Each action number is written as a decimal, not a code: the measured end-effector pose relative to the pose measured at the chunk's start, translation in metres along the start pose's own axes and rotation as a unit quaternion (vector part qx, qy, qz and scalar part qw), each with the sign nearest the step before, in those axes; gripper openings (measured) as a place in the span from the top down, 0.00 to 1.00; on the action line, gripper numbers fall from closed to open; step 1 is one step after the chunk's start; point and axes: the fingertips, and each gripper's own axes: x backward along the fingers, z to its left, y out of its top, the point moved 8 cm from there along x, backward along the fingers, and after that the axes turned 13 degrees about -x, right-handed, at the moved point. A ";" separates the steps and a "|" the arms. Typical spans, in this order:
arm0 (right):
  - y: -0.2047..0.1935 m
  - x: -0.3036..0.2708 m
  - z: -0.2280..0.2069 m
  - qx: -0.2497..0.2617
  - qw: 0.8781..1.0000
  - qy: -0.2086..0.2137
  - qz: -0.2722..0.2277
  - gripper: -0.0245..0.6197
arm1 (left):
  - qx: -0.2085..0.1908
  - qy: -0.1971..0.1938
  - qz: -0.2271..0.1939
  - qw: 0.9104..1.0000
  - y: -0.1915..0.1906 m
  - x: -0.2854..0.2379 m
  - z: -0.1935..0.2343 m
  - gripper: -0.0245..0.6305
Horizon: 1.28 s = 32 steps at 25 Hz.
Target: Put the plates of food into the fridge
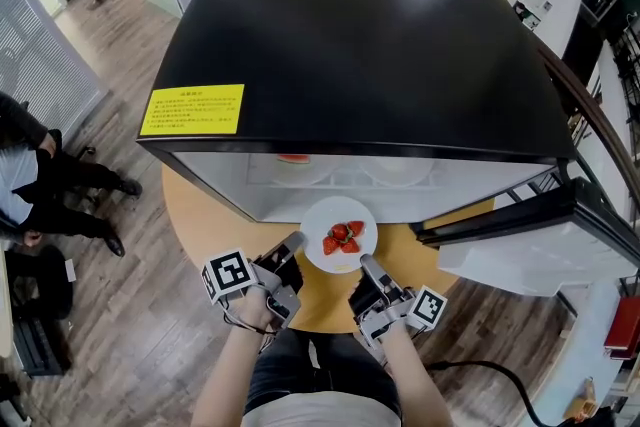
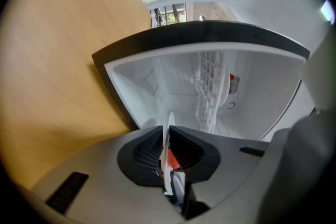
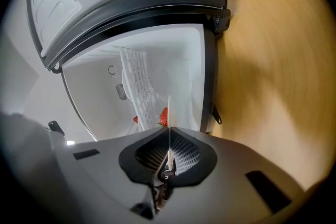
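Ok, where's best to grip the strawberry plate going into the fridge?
Its thin bare rim, from the near side, with left tongs and right tongs apart, as now: the plate lies flat and the strawberries sit mid-plate.

A round wooden table shows at lower centre of the head view, standing on a grey-brown plank floor. At the left edge is a person in dark trousers and shoes. A black cable lies on the floor at lower right.
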 end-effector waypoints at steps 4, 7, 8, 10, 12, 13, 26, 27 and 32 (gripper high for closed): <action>0.000 -0.007 -0.006 -0.011 0.999 -0.002 -0.033 0.93 | -0.009 0.011 -0.006 1.000 0.001 -0.002 -0.002 0.93; 0.007 -0.015 -0.007 -0.012 0.998 -0.008 -0.062 0.93 | -0.034 0.025 0.002 0.999 0.002 0.002 0.000 0.93; 0.009 -0.018 -0.006 -0.013 0.997 -0.008 -0.073 0.93 | -0.043 0.031 0.005 0.999 0.001 0.004 0.001 0.93; 0.014 -0.024 -0.004 -0.010 0.995 -0.010 -0.094 0.93 | -0.056 0.040 0.012 0.998 -0.001 0.007 0.004 0.93; 0.018 -0.033 -0.003 -0.004 0.993 -0.016 -0.116 0.93 | -0.063 0.046 0.019 0.997 -0.005 0.010 0.005 0.93; 0.020 -0.037 -0.003 -0.002 0.992 -0.020 -0.128 0.93 | -0.065 0.048 0.022 0.996 -0.008 0.012 0.006 0.93; 0.029 -0.090 -0.002 0.036 0.978 -0.083 -0.188 0.93 | -0.118 0.066 0.053 0.989 -0.029 0.032 -0.002 0.93; 0.029 -0.093 -0.002 0.040 0.978 -0.086 -0.188 0.93 | -0.116 0.066 0.052 0.990 -0.030 0.033 -0.002 0.93; 0.027 -0.101 -0.001 0.080 0.971 -0.112 -0.194 0.93 | -0.118 0.065 0.057 0.989 -0.037 0.040 -0.004 0.93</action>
